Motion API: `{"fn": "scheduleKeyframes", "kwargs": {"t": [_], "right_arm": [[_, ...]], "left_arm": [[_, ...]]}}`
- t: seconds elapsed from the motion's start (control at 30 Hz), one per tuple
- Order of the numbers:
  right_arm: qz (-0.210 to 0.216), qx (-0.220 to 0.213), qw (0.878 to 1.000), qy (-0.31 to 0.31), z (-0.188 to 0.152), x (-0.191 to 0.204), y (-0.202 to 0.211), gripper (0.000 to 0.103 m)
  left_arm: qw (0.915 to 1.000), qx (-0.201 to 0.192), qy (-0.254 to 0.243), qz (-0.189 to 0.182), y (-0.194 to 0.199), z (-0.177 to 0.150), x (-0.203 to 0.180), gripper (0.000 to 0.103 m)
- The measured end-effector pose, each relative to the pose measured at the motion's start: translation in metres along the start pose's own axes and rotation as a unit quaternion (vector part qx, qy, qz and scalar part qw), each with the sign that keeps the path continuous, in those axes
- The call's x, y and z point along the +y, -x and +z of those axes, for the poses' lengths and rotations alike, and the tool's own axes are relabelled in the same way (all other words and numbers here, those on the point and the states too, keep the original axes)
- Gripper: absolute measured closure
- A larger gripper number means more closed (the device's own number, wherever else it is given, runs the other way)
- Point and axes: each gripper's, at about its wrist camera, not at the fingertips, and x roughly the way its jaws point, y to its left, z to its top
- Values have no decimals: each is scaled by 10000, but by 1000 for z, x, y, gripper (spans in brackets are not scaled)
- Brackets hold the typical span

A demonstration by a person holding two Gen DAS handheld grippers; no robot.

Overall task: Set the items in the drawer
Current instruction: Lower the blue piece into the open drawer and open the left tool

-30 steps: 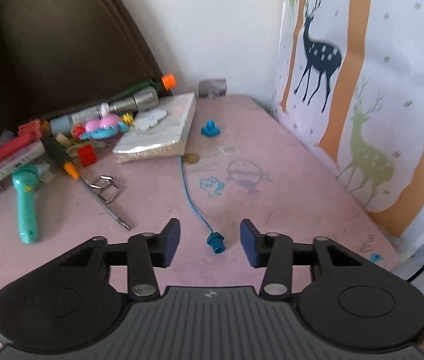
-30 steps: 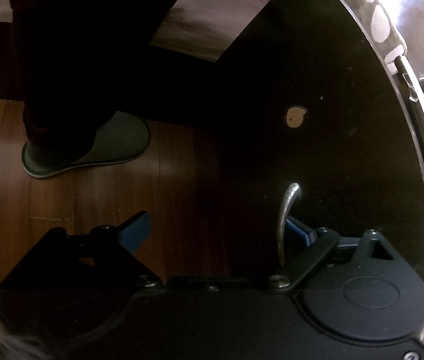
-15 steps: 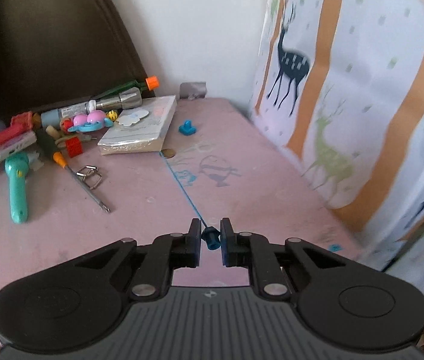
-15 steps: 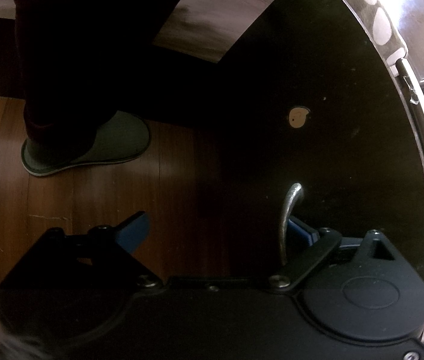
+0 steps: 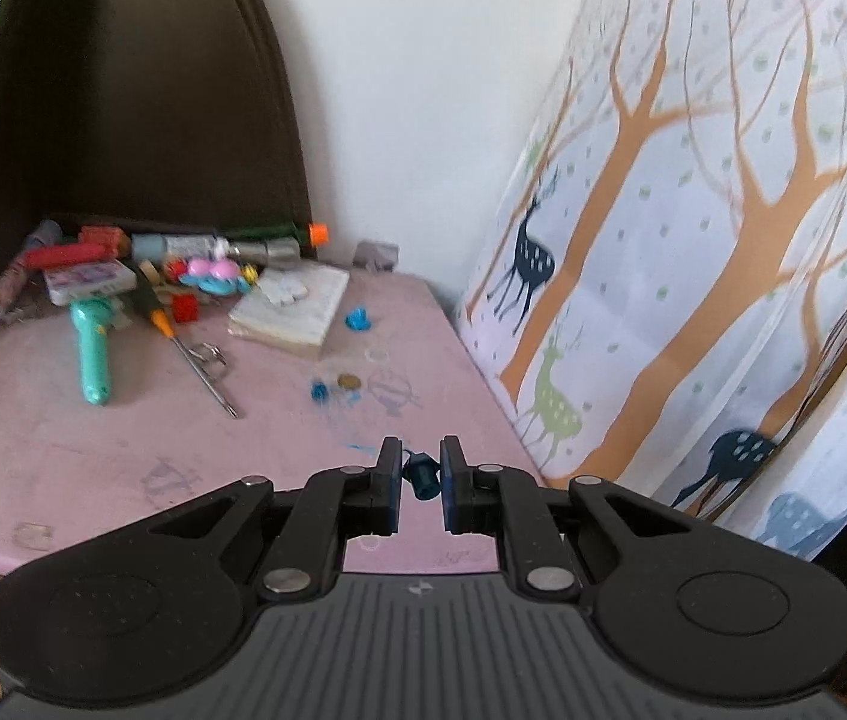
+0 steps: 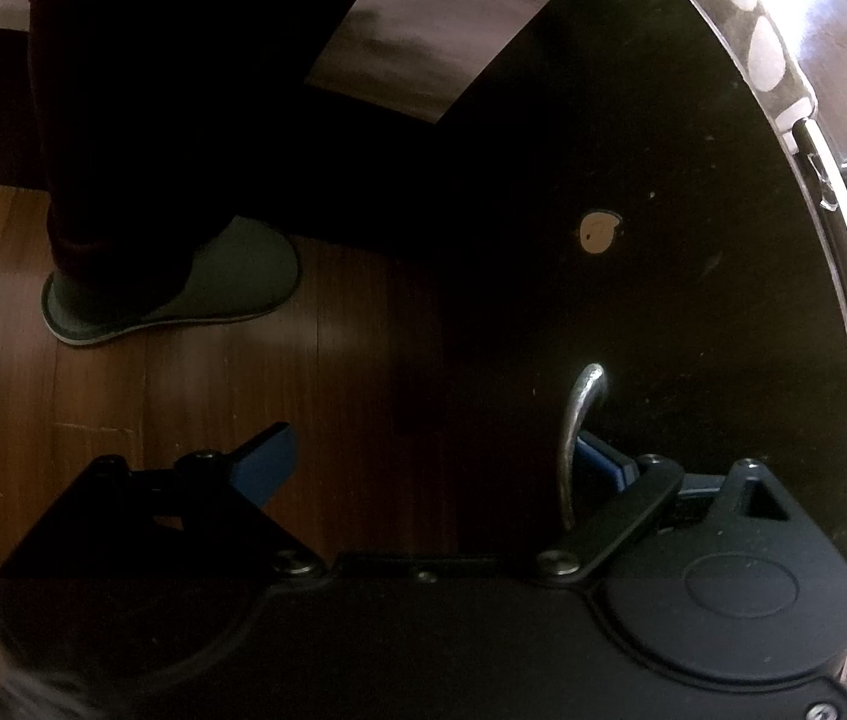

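Since a second ago my left claw (image 5: 420,476) has closed from spread to pinching the teal plug (image 5: 423,474), lifted above the pink counter (image 5: 63,456); its blue cord is hard to trace. Only the right view shows my right claw (image 6: 432,459) spread, one finger behind the drawer handle (image 6: 576,432) at 3 o'clock.

Two deer-print curtains (image 5: 693,276), one slipper (image 6: 183,294)
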Motion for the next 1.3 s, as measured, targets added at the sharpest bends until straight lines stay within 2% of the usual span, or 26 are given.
{"fn": "scheduleKeyframes", "kwargs": {"t": [0.3,0.5,0.77,1.07,1.3], "right_arm": [[-6,5,10000,20,-1,1,0,6],[-10,18,10000,14,-1,2,0,5],[-15,36,10000,13,-1,2,-1,3],[-9,70,10000,16,0,3,-2,2],[-9,76,10000,20,-1,3,-2,1]], "left_arm": [[9991,-416,-99,3,72,9,-5,92],[9991,-351,-10,220,96,-1,2,92],[9983,-226,257,471,117,-25,21,92],[9974,-454,286,479,138,-23,22,92],[9960,-226,500,704,128,-37,39,92]]}}
